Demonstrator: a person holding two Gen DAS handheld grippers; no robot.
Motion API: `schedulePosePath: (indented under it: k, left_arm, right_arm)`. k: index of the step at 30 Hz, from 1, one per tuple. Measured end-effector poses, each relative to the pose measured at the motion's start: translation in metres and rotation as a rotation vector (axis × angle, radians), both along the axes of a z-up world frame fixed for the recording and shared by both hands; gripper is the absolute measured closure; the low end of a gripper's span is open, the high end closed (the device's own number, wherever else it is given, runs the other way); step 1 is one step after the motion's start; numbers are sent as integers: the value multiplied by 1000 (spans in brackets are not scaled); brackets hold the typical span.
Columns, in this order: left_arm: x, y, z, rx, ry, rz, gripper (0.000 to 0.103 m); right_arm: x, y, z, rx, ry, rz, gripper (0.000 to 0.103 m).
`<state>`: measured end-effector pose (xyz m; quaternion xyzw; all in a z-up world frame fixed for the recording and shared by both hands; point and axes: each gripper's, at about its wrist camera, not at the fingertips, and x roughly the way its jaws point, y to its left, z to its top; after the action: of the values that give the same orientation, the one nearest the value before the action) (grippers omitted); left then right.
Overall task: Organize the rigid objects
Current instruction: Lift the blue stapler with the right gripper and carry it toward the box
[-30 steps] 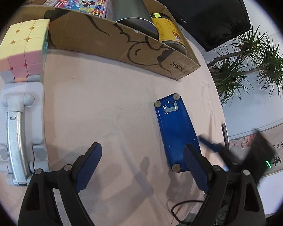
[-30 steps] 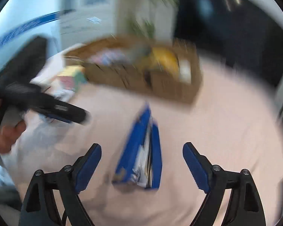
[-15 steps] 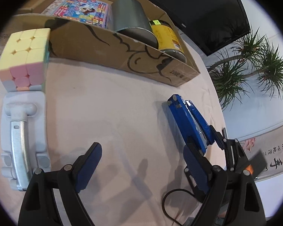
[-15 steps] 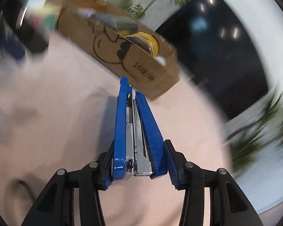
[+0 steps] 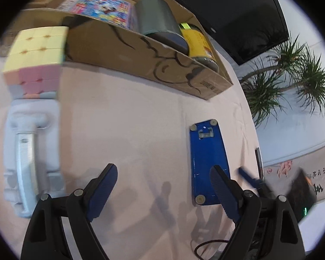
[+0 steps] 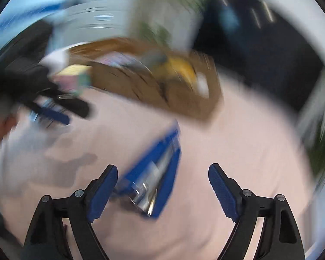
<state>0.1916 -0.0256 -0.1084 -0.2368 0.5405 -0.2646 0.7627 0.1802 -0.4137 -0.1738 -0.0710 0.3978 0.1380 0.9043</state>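
Note:
A blue stapler (image 5: pixel 209 162) lies on its side on the pink tablecloth, its flat base facing the left wrist view. It also shows blurred in the right wrist view (image 6: pixel 153 179), between the open fingers. My left gripper (image 5: pixel 163 186) is open and empty, just left of the stapler. My right gripper (image 6: pixel 162 186) is open with the stapler lying loose between its fingers; it shows blurred at the right of the left wrist view (image 5: pixel 262 182). A pastel puzzle cube (image 5: pixel 35 61) and a grey phone stand (image 5: pixel 30 158) sit at the left.
A cardboard box (image 5: pixel 140 65) at the back holds a colourful booklet (image 5: pixel 101 6), a grey tin (image 5: pixel 160 26) and a yellow can (image 5: pixel 198 43). A black monitor (image 5: pixel 238 13) and a plant (image 5: pixel 288 75) stand behind. A cable (image 5: pixel 205 247) lies near the front edge.
The right gripper had closed on the stapler and lifted it edge-up; now it has opened and the stapler lies on the cloth again. The right view is swinging fast.

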Motion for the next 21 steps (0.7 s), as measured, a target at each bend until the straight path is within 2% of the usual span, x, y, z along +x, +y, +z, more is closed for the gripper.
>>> schedulePosePath:
  k: [1, 3, 4, 5, 8, 9, 11, 12, 13, 14, 15, 17, 20, 21]
  left_arm:
    - [3, -7, 0, -4, 5, -20, 16]
    - [9, -22, 4, -13, 2, -60, 16]
    - [12, -33, 5, -21, 0, -87, 16]
    - [14, -42, 6, -27, 3, -104, 16]
    - [23, -69, 1, -45, 32, -165, 18]
    - [24, -76, -3, -51, 51, -175, 20]
    - [28, -90, -10, -69, 92, -199, 26]
    - [29, -95, -12, -64, 105, -203, 35]
    - [30, -96, -11, -52, 99, -190, 39]
    - [30, -96, -11, -47, 99, -188, 53]
    - [30, -91, -11, -74, 105, -181, 61]
    - [30, -75, -10, -89, 107, -150, 66]
    - [21, -59, -9, -95, 94, -139, 70]
    - [19, -56, -9, -96, 94, -133, 70]
  right_arm:
    - [5, -8, -6, 91, 76, -28, 22]
    - [12, -9, -19, 202, 175, -50, 40]
    - [13, -5, -23, 210, 189, -58, 44]
    - [11, -1, -27, 199, 166, -67, 49]
    - [14, 4, -29, 187, 133, -61, 53]
    - [7, 6, -27, 153, 108, -62, 56]
    - [-3, 17, -29, 16, 10, -31, 57]
    - [-13, 19, -29, -33, -22, -23, 57]
    - [-16, 25, -27, -82, -53, -10, 57]
    - [-23, 34, -28, -166, -110, 0, 57]
    - [-29, 42, -28, -244, -160, 17, 57]
    - [-43, 57, -34, -421, -271, 60, 59]
    - [-59, 75, -42, -589, -376, 133, 58]
    - [-62, 79, -42, -603, -388, 155, 57]
